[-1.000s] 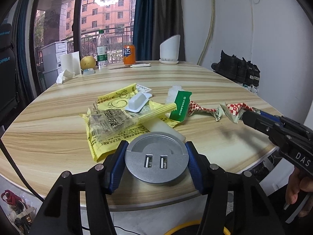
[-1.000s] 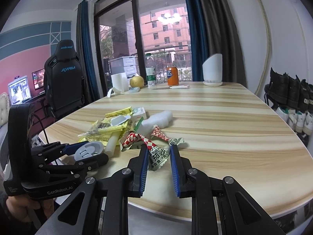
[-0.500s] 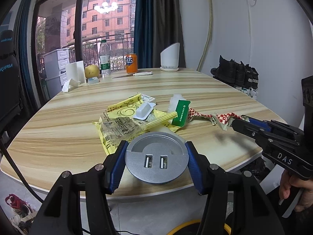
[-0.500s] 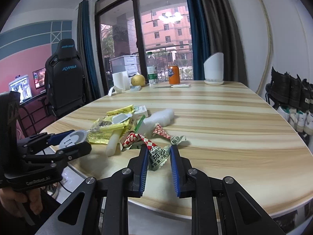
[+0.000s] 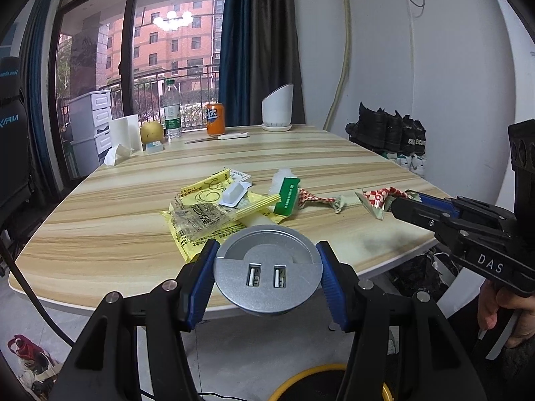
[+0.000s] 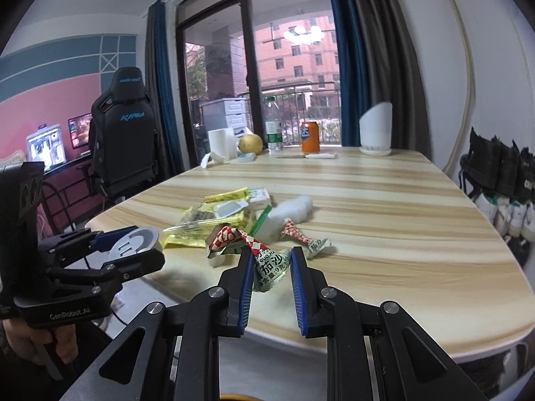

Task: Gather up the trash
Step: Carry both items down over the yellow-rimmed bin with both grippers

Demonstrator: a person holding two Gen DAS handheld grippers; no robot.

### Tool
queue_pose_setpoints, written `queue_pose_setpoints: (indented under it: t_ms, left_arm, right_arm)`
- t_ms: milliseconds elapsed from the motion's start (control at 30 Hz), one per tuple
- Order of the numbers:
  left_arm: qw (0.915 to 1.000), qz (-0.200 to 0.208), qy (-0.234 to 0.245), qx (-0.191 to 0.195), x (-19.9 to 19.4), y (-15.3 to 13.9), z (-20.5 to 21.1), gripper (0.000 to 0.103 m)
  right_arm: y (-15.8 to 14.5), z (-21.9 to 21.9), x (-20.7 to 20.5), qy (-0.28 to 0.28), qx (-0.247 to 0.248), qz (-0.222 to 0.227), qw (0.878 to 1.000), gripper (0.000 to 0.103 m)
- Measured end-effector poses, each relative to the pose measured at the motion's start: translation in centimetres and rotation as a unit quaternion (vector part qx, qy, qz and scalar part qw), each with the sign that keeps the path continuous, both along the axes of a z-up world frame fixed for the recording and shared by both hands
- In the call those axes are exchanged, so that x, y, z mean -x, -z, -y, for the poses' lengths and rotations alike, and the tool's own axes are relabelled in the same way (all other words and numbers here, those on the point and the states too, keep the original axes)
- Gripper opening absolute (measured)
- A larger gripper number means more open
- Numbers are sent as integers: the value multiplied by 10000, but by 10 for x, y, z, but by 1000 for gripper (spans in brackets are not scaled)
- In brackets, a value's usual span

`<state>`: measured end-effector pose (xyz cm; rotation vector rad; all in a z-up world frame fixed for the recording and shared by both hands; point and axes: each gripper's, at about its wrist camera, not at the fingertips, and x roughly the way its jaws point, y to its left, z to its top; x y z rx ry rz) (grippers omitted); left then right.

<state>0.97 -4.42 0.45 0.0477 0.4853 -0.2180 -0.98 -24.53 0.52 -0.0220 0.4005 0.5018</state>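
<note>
My right tongs (image 6: 270, 269) are nipping the printed end of the red-checked wrapper (image 6: 234, 237), blue pads narrowed onto it though not fully together. The wrapper's long axis runs away from me and leftward, twisting back toward the green packet (image 5: 288, 195); its far tail lies on the desk (image 5: 100, 220) just beside that packet, while the held end looks slightly raised near the desk's front edge. So my pull must go straight back along that axis, toward me.

My left tongs (image 5: 267, 264) are clamped on a round silver USB socket plate (image 5: 267, 269), pads against its two sides, held off the front edge of the desk. The remaining trash lies directly ahead of it: the yellow wrapper (image 5: 204, 207) with a clear one over it, a white blister tray (image 5: 234, 193), a pale yellow stick (image 5: 257, 205) leading to the green packet. That heap is nearer the left tongs, but I judge they are occupied.
</note>
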Motion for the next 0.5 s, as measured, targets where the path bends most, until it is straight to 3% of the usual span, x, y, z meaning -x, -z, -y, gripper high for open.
queue_pose_setpoints:
  t_ms: [233,500]
  left_arm:
    - [9999,-10,87,74,23,0,0,53]
    - [9994,-281,164,101,34,21,7,53]
  right_arm:
    - [4,5,34,-52,176,-101,9998,21]
    - [25,11,53,75,8,-584,9983,21]
